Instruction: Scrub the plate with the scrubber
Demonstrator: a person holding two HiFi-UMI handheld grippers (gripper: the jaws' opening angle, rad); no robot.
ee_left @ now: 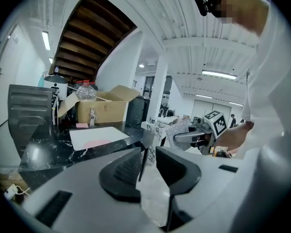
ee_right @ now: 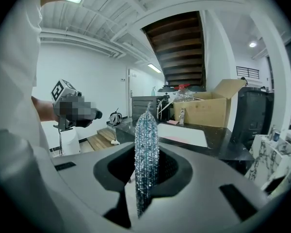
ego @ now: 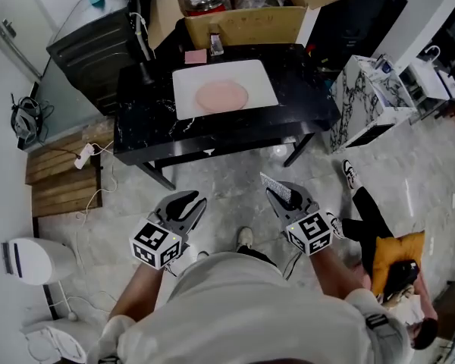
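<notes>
Cardboard box [ego: 246, 26] print too faint — scrubber [ee_right: 146, 144] in right gripper [ego: 283, 194]

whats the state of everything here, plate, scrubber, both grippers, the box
plate: lying flat on the white mat, nothing touching it
scrubber: clamped between the jaws of the right gripper, not yet at the plate
left gripper: jaws apart, nothing between them
cardboard box: flaps open
</notes>
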